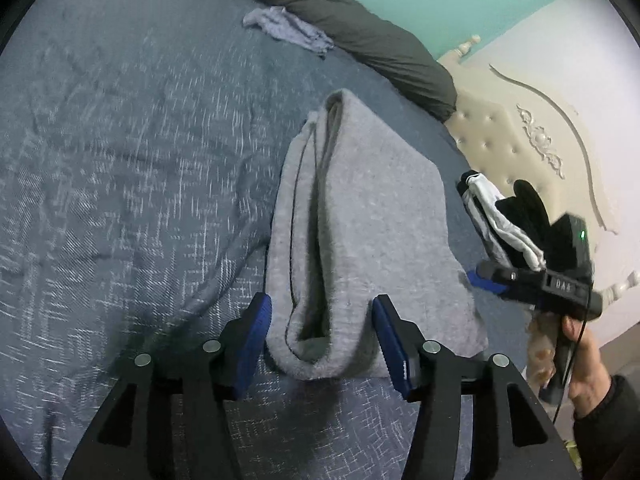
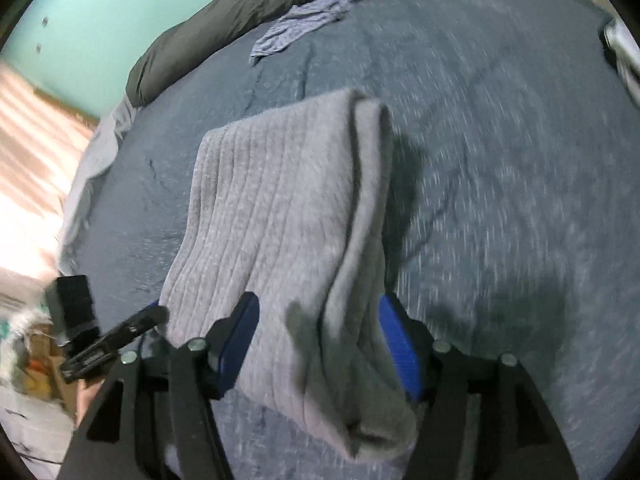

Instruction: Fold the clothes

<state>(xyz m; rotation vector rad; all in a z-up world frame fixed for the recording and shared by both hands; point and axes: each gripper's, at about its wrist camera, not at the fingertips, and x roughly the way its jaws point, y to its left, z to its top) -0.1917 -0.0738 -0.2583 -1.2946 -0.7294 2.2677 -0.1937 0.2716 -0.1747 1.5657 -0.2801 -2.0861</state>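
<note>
A folded grey knit garment [image 1: 372, 220] lies on the blue-grey bed cover [image 1: 120, 160]. My left gripper [image 1: 322, 332] stands open over its near end, with the rolled fold between the blue pads [image 1: 260, 328] and no squeeze showing. In the right wrist view the same garment [image 2: 272, 208] shows its ribbed top and a doubled edge on the right. My right gripper [image 2: 320, 336] straddles that near end, open too. Each view catches the other tool at its side: the right gripper [image 1: 484, 280], held by a hand [image 1: 584, 360], and the left gripper [image 2: 148, 316].
A small crumpled blue-grey cloth [image 1: 288, 30] [image 2: 304, 20] lies far back by a rolled dark grey duvet [image 1: 360, 28] [image 2: 240, 12]. Black and white garments [image 1: 500, 216] sit by the cream tufted headboard [image 1: 520, 140]. The bed cover [image 2: 500, 160] spreads wide to the right.
</note>
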